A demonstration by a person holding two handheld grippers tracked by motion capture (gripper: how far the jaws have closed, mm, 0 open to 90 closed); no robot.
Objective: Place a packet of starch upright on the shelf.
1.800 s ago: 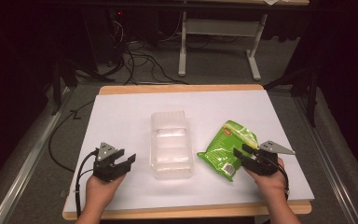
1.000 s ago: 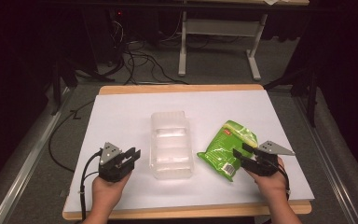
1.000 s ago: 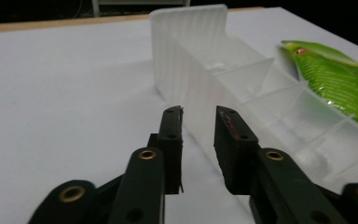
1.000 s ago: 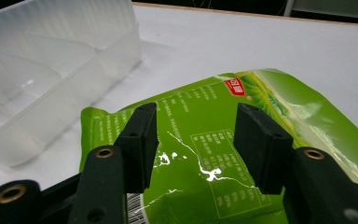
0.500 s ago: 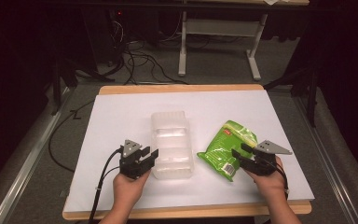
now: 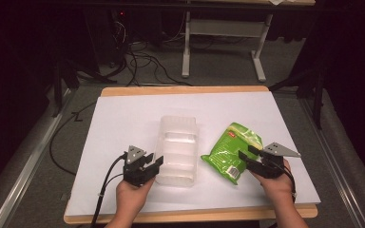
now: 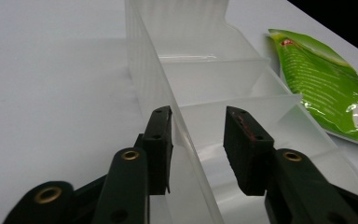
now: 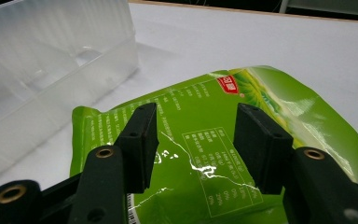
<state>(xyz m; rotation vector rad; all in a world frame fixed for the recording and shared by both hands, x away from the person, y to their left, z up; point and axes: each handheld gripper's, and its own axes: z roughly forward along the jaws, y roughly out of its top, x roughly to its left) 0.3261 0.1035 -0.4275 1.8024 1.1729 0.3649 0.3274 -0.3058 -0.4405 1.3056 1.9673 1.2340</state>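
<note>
Since the earlier frames, the left gripper has travelled in from the left part of the tabletop to the near left corner of the clear plastic container, and its jaws have just been opening. In the left gripper view its fingers now straddle the container's left wall, one outside and one over the nearest compartment, spread apart and not yet pressing on the plastic. That looks like the set-up for a pinch on the wall to steady or shift the container.

The container lies lengthwise at the middle of the tabletop, divided into compartments that all look unfilled. Just to its right lies the green snack bag, flat, its near edge toward the person.

The right gripper has kept its place over the bag's near right corner. In the right gripper view its fingers stand apart above the printed back of the bag, with no sign that they squeeze it; the bag rests loose beneath them.

My reading is that the bag is meant for the container, and that neither has been gripped so far.
</note>
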